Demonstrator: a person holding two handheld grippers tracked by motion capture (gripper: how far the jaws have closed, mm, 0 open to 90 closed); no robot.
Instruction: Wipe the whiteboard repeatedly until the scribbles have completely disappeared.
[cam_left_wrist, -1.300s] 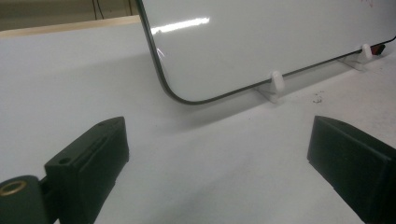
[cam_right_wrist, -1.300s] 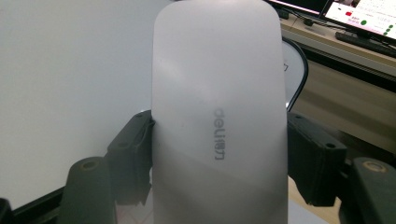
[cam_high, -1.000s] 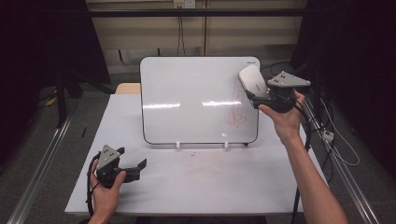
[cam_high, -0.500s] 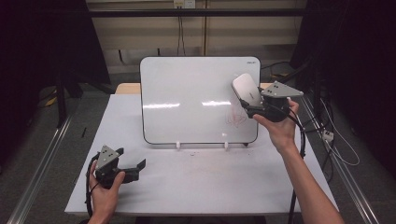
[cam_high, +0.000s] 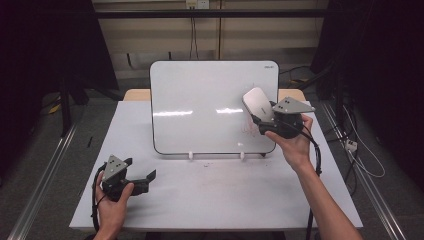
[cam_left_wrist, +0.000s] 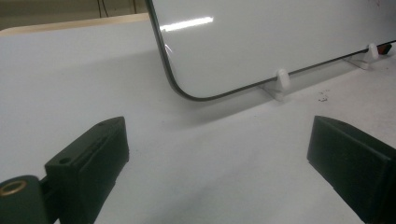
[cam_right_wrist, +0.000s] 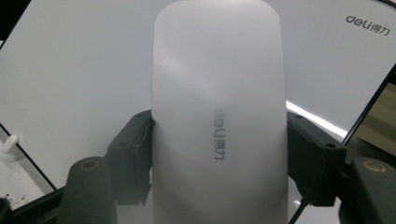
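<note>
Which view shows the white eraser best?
The right gripper view: the eraser sits large between the right tool's jaws, its logo legible. The high view shows it small against the whiteboard; the left gripper view shows the board's lower edge.

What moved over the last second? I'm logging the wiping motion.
The right gripper, shut on the white oval whiteboard eraser, moved left and down across the upright white whiteboard toward the faint red marks. The open left gripper and the board stayed put.

The white eraser (cam_right_wrist: 217, 121) hides much of the whiteboard (cam_right_wrist: 70, 70), and the picture's bottom cuts it off.
</note>
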